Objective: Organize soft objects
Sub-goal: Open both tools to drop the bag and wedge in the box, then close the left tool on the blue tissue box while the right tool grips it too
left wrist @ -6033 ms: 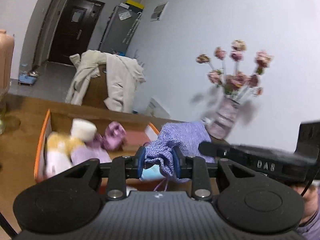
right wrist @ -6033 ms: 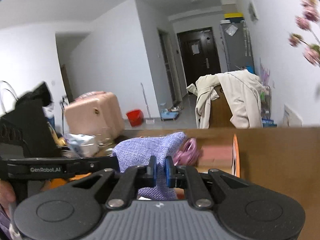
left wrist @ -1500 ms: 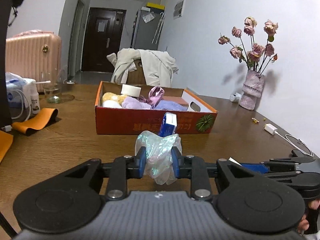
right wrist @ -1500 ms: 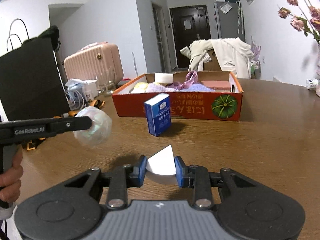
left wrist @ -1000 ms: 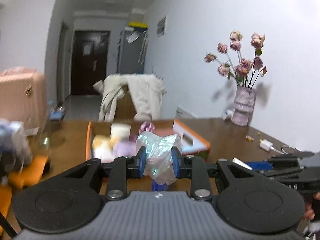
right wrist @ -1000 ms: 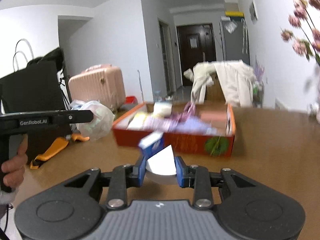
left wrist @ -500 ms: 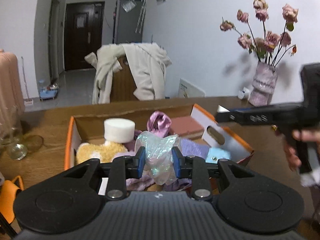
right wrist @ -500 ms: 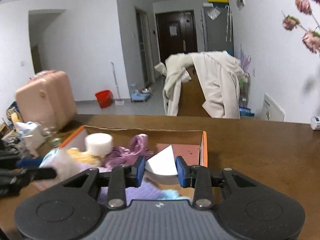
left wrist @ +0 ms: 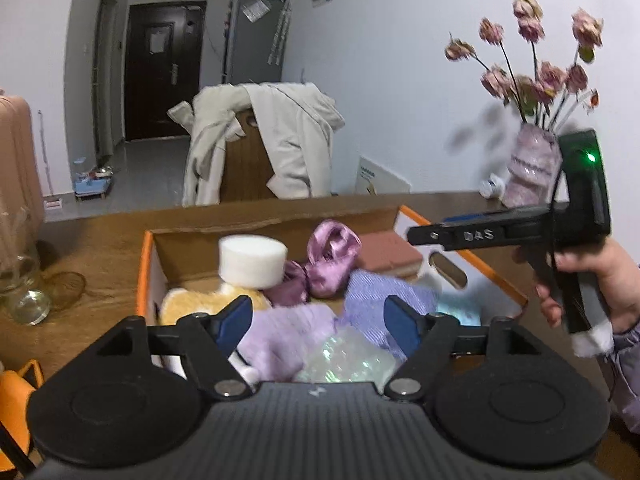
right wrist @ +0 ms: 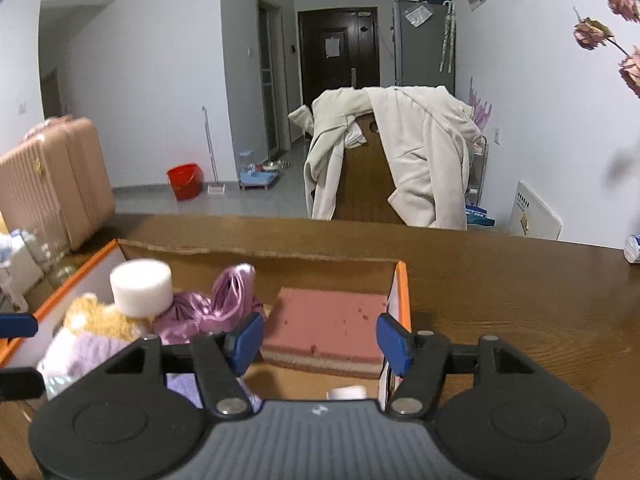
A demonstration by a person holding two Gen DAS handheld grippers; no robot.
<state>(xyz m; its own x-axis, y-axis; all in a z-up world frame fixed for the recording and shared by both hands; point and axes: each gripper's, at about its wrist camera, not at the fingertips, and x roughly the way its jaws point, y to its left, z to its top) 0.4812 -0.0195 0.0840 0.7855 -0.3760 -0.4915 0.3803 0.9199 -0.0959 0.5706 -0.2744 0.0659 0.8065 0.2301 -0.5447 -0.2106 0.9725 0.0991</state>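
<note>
Here a crinkly iridescent plastic bag (left wrist: pixel 346 360) lies among plush items in the cardboard box (left wrist: pixel 149 264).

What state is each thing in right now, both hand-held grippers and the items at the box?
Left hand-held gripper: open, just released.
Right hand-held gripper: open, just released.
Iridescent plastic bag: loose in box.
White piece: lying in box.
Cardboard box: open-topped, filled.
Pink sponge: flat in box.

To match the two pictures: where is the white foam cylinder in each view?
Left wrist: white foam cylinder left of centre, in the orange cardboard box.
Right wrist: it is at the far left, in the box.
Shared landmark: cream coat on the chair.
</note>
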